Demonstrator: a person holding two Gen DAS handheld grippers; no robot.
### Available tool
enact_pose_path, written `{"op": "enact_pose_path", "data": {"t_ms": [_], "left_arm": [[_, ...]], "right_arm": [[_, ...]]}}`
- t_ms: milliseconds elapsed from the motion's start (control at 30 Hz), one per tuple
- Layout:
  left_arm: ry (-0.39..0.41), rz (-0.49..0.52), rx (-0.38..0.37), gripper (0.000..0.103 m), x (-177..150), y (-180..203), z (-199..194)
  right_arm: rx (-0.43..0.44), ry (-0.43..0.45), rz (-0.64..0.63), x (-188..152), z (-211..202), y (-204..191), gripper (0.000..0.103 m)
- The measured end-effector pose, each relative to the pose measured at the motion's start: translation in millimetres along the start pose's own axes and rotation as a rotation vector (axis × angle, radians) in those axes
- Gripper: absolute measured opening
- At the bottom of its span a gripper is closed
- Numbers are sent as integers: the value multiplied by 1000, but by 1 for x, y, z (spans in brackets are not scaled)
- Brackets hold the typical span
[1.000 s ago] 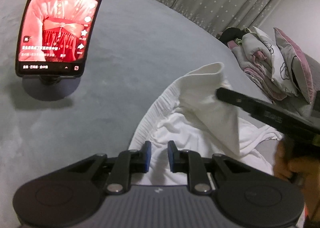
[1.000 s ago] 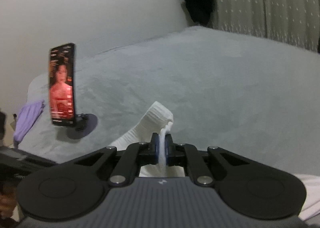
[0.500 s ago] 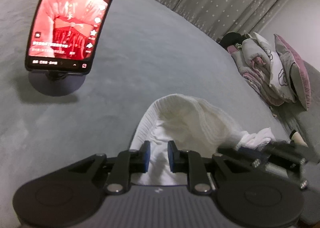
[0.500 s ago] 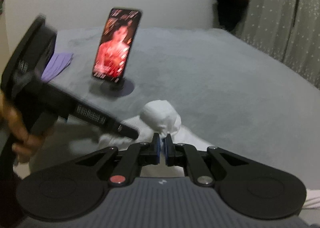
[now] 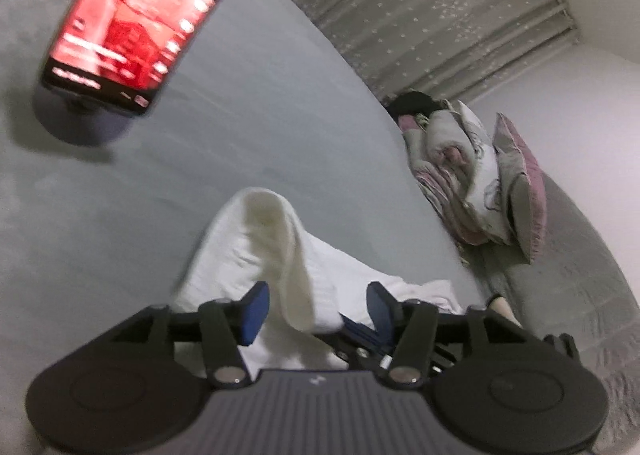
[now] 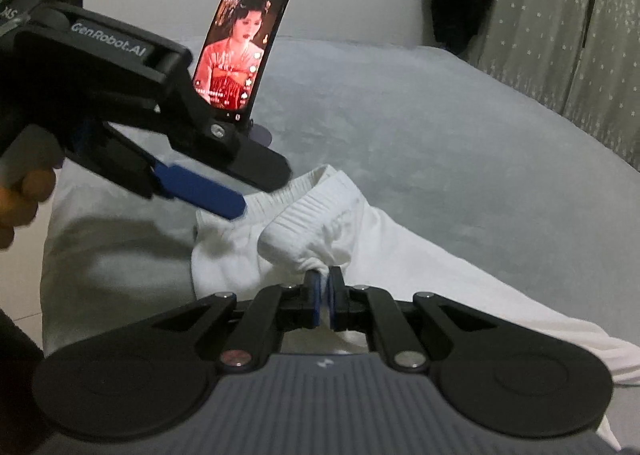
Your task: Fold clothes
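I count one white garment (image 6: 360,239) lying on one grey bed (image 6: 440,143). There are two grippers — my left gripper (image 5: 316,305) and my right gripper (image 6: 325,291) — and each has two fingers with blue pads. One hand (image 6: 24,195) is visible at the left edge of the right wrist view. I see one phone (image 6: 244,51) on one round stand. Near the curtain there is one pile of bedding (image 5: 472,175) — I count about two pillows in it, not sure.
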State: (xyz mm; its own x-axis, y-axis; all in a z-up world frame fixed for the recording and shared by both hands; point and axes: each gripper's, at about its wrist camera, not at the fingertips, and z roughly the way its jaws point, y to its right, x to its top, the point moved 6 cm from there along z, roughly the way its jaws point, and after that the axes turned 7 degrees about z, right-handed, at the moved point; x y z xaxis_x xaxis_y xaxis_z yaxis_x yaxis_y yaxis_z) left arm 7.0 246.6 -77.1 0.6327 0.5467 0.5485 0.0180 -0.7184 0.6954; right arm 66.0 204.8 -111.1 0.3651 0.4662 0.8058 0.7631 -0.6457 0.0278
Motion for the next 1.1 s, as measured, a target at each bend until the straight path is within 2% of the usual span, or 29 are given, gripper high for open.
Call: {"op": "enact_pose_path", "data": {"t_ms": [100,200,233,267,300,367,567,600,633,700,800,1100], "left_arm": [[-17,-7,14,56,-4,5,11],[-13,-24,38,51,-5,7,18],[-10,-33,49,44,-6,6,20],[-9,-41,58,33,-6,6,22],[-9,-50,66,27,-6,4,23],[-9,-61,71,6,-6,3,24],[18,-47,104,5,-4,5,23],[21,-47,107,5,-3,6,23],[23,-49,109,5,-2,6,24],[28,-48,117,5,-2,7,23],[33,-47,121,5,-1,7,23],[46,-49,134,5,3,7,21]], "right_arm": [[2,8,4,2,0,-1,6],[8,11,15,3,0,-1,6],[10,11,19,3,0,0,6],[12,11,24,3,0,0,6],[15,12,29,3,0,1,6],[20,9,45,3,1,3,6],[22,-16,123,6,-6,20,14],[17,-21,140,7,-9,25,20],[6,-23,160,9,-12,32,33],[-32,-16,205,10,-19,49,49],[-95,-7,287,6,-32,81,49],[-365,-29,637,-13,-58,203,49]]}}
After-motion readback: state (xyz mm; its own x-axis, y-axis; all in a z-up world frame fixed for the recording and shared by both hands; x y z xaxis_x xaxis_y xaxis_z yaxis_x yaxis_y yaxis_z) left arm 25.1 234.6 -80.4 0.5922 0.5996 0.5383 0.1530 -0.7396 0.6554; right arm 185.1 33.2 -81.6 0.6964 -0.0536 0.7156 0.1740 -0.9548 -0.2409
